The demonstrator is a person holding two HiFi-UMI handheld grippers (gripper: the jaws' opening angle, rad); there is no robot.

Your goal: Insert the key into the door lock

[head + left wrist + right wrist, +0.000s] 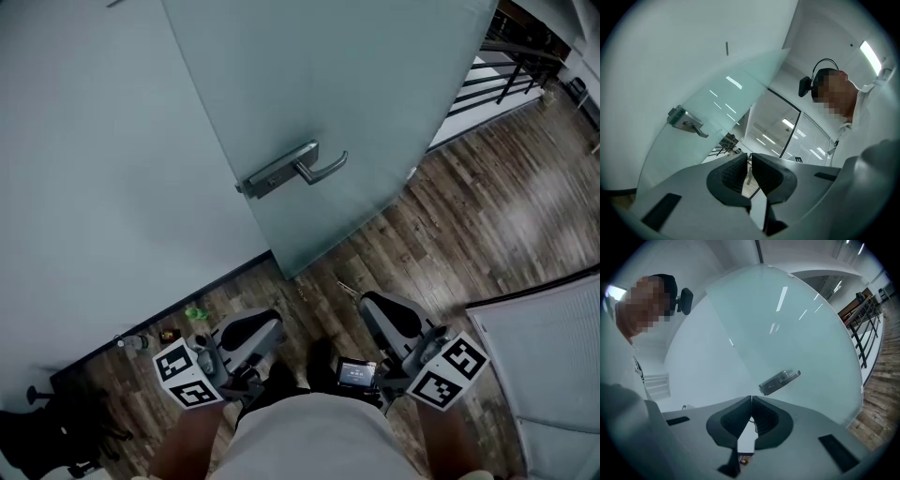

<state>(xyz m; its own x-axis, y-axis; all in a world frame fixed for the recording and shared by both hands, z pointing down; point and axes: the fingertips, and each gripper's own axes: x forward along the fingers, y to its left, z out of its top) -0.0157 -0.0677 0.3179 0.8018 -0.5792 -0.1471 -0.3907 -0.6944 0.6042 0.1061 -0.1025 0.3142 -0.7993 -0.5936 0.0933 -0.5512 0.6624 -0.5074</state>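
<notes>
Both left gripper (274, 321) and right gripper (366, 300) face the door (328, 75), fingers (729, 176) closed.

Frosted door (328, 84) with lever handle (292, 172)

My tongs are pale grey moulded plastic. The left gripper (251, 330) and the right gripper (386, 314) each end in black ribbed pads (731, 173). Behind them sit a white left cube (185, 375) and a white right cube (448, 372), both printed with black square markers. Just beside the right tong is a small dark screen (356, 374). I wear a pale top (314, 436) and a black head-mounted camera (805, 86).
</notes>
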